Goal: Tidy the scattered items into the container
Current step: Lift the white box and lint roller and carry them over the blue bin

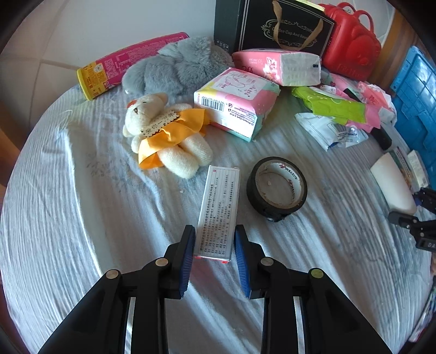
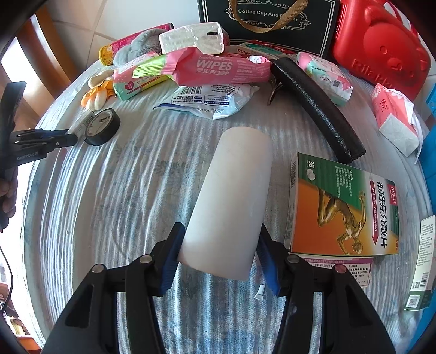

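Note:
My left gripper (image 1: 215, 234) is open, its blue pads on either side of the near end of a slim white medicine box (image 1: 218, 212) lying on the cloth; the pads look slightly apart from it. A black tape roll (image 1: 276, 188) lies just right of the box. My right gripper (image 2: 220, 239) has its pads against both sides of a white cylinder (image 2: 231, 198) that lies on the cloth. The cylinder also shows in the left wrist view (image 1: 392, 185). A blue crate (image 1: 417, 109) stands at the right edge.
A teddy bear in orange (image 1: 166, 133), grey plush (image 1: 177, 68), pink can (image 1: 122, 62), tissue and pad packs (image 1: 237, 103), wipes (image 2: 218, 68), a black foam tube (image 2: 318, 109), an orange-green medicine box (image 2: 343, 209), a black gift bag (image 1: 272, 24) and red case (image 2: 381, 49) crowd the table.

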`<state>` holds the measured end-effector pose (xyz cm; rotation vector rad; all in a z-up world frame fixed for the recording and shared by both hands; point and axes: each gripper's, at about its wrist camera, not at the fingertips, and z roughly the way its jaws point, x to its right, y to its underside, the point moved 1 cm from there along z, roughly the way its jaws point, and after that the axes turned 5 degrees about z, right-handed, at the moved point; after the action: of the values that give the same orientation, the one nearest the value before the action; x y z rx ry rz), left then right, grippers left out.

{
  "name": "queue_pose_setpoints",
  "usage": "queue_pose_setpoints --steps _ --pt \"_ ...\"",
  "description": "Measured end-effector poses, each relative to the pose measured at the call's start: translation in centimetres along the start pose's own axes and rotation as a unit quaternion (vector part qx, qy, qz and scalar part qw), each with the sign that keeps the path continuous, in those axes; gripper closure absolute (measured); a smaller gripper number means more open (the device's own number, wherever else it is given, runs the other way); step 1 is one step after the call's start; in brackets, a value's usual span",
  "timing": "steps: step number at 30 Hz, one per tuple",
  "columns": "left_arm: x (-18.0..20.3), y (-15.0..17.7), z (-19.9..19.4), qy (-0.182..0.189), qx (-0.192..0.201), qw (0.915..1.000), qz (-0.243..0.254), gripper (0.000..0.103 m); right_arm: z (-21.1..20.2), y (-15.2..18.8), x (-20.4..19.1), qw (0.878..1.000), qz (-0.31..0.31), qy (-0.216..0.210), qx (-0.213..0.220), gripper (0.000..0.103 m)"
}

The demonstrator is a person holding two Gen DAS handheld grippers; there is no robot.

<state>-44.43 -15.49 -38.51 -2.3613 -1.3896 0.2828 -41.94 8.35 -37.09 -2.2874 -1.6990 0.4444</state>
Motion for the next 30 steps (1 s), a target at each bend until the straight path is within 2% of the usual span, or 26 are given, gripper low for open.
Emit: queue_pose_setpoints --steps 9,19,30 --pt "1.6 0.6 -3.9 -0.013 0.013 0.9997 -0.017 0.075 -2.7 0.7 -0.4 1.000 -0.017 -0.014 0.013 0.054" --pt "5.2 1.3 -11.3 -0.063 0.034 0.9960 -0.054 0.075 -8.5 0.5 -0.2 0.997 -0.053 -0.034 0.040 0.059" --pt "9.8 3.1 -17.6 -0.078 0.054 0.9905 -0.099 0.075 -15.1 1.4 2.2 0.994 -0.070 -0.060 0.059 0.059"
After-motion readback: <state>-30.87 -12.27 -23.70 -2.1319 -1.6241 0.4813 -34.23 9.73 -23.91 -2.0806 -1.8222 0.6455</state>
